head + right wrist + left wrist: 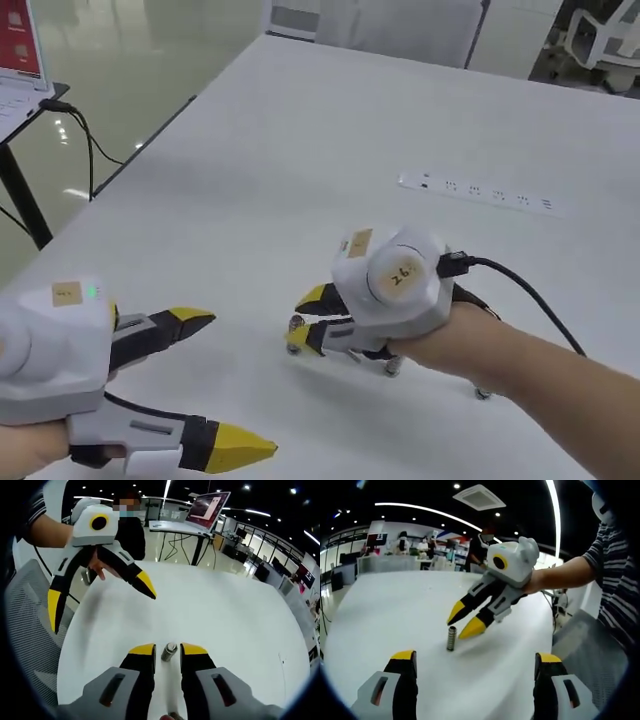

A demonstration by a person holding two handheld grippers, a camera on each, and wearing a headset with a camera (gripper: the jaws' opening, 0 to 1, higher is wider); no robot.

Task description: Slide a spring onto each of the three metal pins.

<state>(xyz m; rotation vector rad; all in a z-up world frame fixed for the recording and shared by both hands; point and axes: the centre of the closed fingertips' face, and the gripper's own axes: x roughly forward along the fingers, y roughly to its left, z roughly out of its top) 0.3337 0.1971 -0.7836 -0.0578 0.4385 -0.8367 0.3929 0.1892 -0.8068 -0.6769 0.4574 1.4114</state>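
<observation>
A small coiled spring (pixel 451 638) stands upright on the white table (pixel 300 150), apparently on a pin. My right gripper (pixel 303 318) reaches down at it, its yellow tips either side of the spring's top (pixel 169 651) with thin gaps showing, so it is narrowly open. In the left gripper view, the right gripper (pixel 464 621) points down-left at the spring. My left gripper (pixel 215 382) hovers at the near left, wide open and holding nothing, about a hand's width from the spring. Two small metal pieces (pixel 392 367) (pixel 483 393) lie under the right hand and forearm.
A white power strip (pixel 480 192) lies on the far right part of the table. A black cable (pixel 530 300) trails from the right gripper. A laptop (pixel 20 50) stands on a side table past the left edge. An office chair (pixel 600 40) is at the back right.
</observation>
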